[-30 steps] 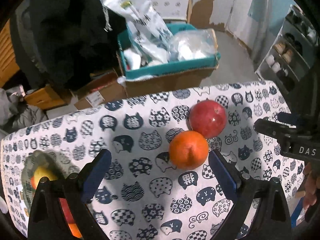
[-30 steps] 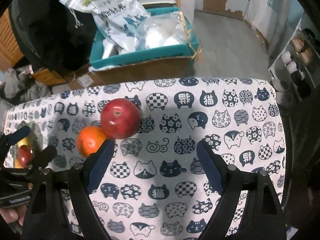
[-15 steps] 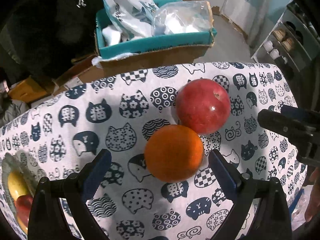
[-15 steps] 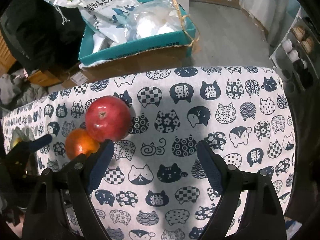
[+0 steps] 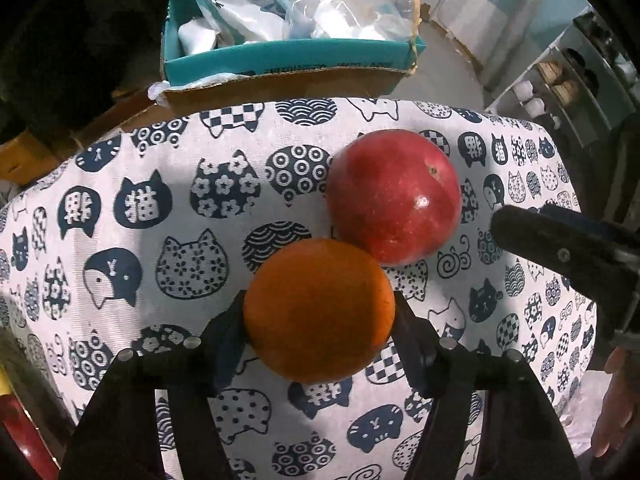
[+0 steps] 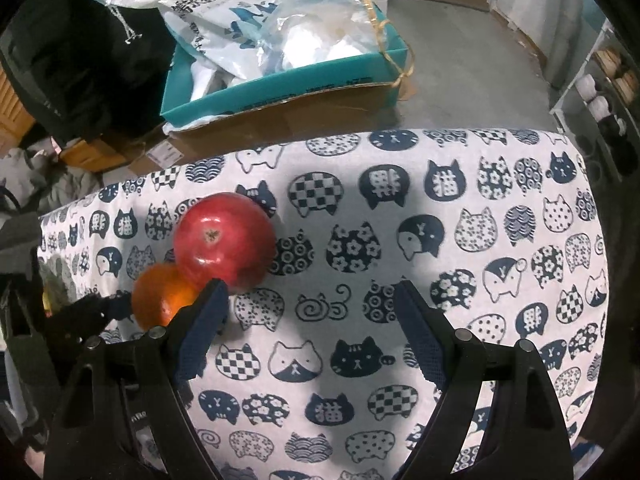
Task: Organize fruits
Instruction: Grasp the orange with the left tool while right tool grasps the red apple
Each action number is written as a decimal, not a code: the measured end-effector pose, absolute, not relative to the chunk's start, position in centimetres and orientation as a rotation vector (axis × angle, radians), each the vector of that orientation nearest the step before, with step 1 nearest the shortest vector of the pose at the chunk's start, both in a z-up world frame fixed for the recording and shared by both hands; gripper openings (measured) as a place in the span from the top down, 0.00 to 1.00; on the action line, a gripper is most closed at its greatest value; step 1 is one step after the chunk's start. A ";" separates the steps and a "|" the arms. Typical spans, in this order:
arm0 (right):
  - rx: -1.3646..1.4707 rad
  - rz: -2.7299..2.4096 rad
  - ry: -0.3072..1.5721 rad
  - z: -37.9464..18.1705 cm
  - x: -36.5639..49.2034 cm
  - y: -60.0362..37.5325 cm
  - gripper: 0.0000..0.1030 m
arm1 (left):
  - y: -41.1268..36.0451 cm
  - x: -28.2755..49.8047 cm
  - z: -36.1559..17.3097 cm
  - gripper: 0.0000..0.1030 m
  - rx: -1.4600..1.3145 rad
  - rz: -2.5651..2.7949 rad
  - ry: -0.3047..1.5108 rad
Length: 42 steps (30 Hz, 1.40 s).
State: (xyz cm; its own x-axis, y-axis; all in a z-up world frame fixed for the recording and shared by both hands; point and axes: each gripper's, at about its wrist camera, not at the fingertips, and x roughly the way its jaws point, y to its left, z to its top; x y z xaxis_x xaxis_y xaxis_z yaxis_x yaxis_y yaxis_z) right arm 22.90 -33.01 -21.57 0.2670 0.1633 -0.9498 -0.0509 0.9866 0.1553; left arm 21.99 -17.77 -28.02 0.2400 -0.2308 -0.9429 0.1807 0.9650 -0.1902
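Left gripper (image 5: 319, 316), jaws just closed, clamps the orange (image 5: 319, 311) touching the apple (image 5: 394, 196), near the tabletop's (image 6: 460, 216) far edge; the wide, empty right gripper (image 6: 310, 298) hovers beside.

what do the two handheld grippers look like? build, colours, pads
Both match: the left gripper and right gripper have matte black angular plastic arms with round silver pivot screws, and dark blue ribbed pads lining the fingers. The right gripper's side face carries faint pale lettering, unreadable. No cables or sleeves show; part of a bare hand shows at the edge.
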 end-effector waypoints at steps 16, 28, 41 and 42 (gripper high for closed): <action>0.119 0.244 1.350 -24.3 25.7 -28.1 0.17 | -10.4 23.3 -26.3 0.34 -0.090 -0.139 1.240; 0.040 0.223 1.369 -26.4 26.5 -26.0 0.27 | -8.3 22.7 -26.1 0.34 -0.131 -0.131 1.236; -0.038 0.198 1.267 -25.4 24.3 -25.8 0.28 | -6.8 21.1 -24.1 0.34 -0.146 -0.115 1.200; -0.041 0.198 1.258 -25.1 23.9 -25.9 0.28 | -6.6 20.8 -23.8 0.34 -0.145 -0.112 1.193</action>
State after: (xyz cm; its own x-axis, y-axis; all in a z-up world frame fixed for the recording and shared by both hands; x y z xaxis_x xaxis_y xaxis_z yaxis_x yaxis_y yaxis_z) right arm 23.94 -25.86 -25.15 0.2933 0.1257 -0.9477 -0.1709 0.9822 0.0774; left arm 20.85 -6.63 -23.83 0.3651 -0.1634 -0.9165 0.0101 0.9851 -0.1716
